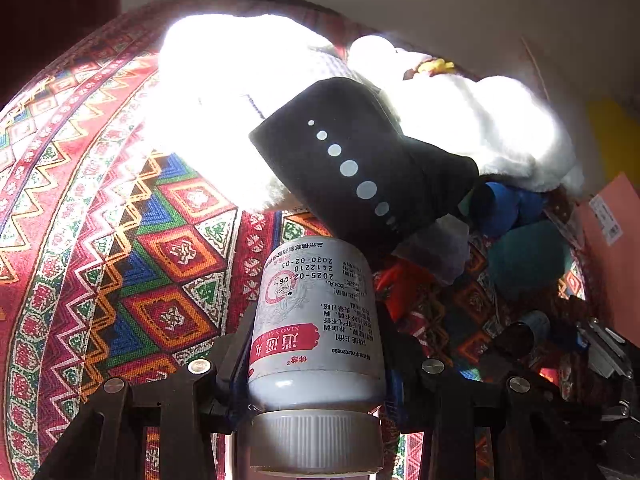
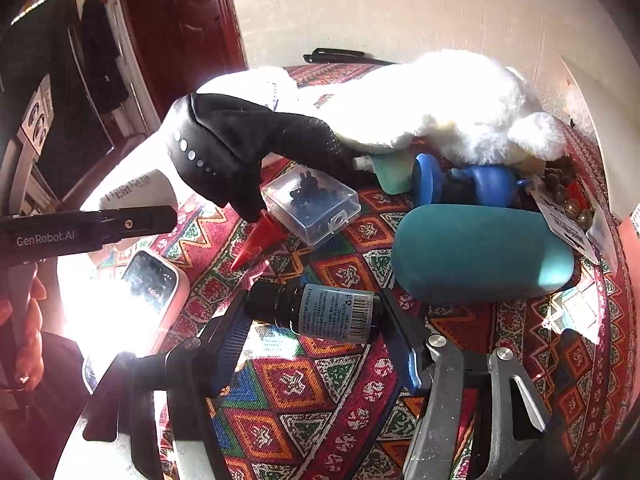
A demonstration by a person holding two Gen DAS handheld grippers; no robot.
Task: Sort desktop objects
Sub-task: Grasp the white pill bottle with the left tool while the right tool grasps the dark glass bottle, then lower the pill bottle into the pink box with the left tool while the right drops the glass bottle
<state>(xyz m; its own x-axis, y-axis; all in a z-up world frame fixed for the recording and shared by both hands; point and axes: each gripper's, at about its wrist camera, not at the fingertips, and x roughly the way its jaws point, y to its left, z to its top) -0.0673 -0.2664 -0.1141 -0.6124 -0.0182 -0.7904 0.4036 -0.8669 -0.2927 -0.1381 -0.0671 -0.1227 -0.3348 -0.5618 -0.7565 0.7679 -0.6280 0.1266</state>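
Grippers both clamp containers: left gripper [image 1: 316,364] a white pill bottle [image 1: 316,320], right gripper [image 2: 316,320] a dark vial [image 2: 316,310].

white pill bottle [image 1: 316,320] | cap toward camera (label inverted) | dark dropper bottle [image 2: 320,312] | lying sideways

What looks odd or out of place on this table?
The white pill bottle is held upside down in the left gripper, cap toward the camera. A dark bottle lies sideways between the right gripper's fingers. A black glove sprawls over a clear box.
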